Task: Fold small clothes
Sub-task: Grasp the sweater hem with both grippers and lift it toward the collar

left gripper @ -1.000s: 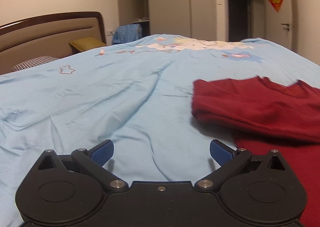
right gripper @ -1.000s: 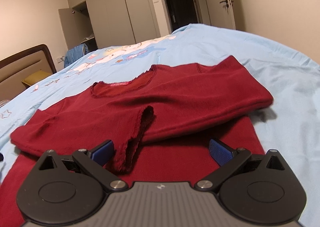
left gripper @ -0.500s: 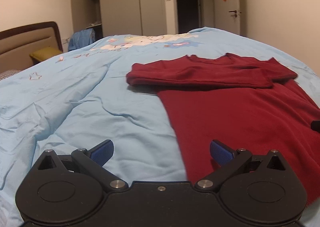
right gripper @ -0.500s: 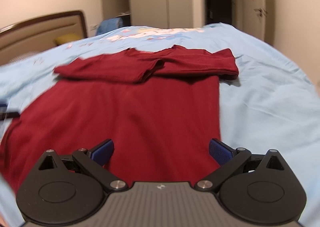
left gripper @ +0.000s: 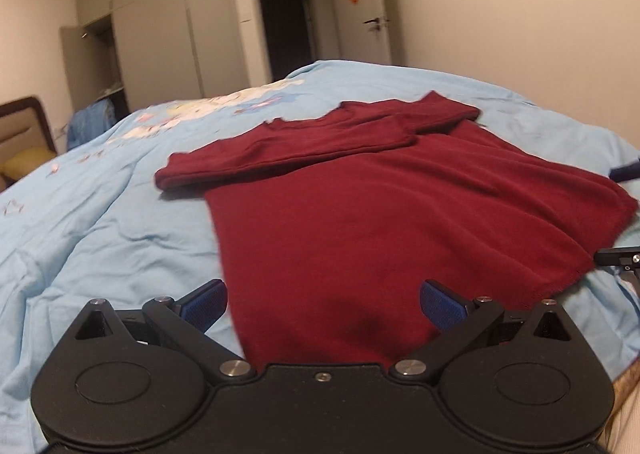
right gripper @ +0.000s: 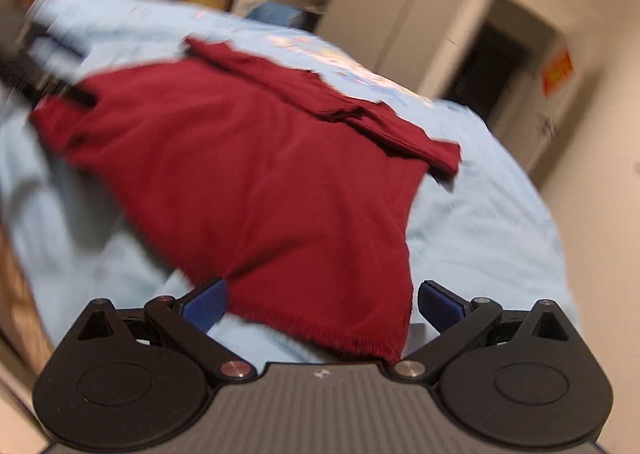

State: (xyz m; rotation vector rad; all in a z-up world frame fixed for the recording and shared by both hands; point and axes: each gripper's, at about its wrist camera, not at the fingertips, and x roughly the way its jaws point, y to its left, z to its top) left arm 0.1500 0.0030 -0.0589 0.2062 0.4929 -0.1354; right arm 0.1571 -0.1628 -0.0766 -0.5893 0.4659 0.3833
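Left wrist view alone showed the right gripper (left gripper: 622,258) beside the sweater's (left gripper: 380,213) hem; the blurred right view showed the sheet (right gripper: 480,221) beyond. The soft maroon knit lay on the sheet, sleeves folded across. Both grippers, left (left gripper: 323,300) and right, gaped wide, empty, having dropped back to the hem corners since earlier.

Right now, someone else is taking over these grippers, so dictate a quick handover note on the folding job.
Left gripper: jaws open, empty, over the near hem of the dark red knit sweater.
Right gripper: jaws open, empty, at the hem's other corner.
The sweater lies flat on the light blue bedsheet.
Done: both sleeves folded across the chest.
Left: grip the hem corners, fold the body up toward the collar.
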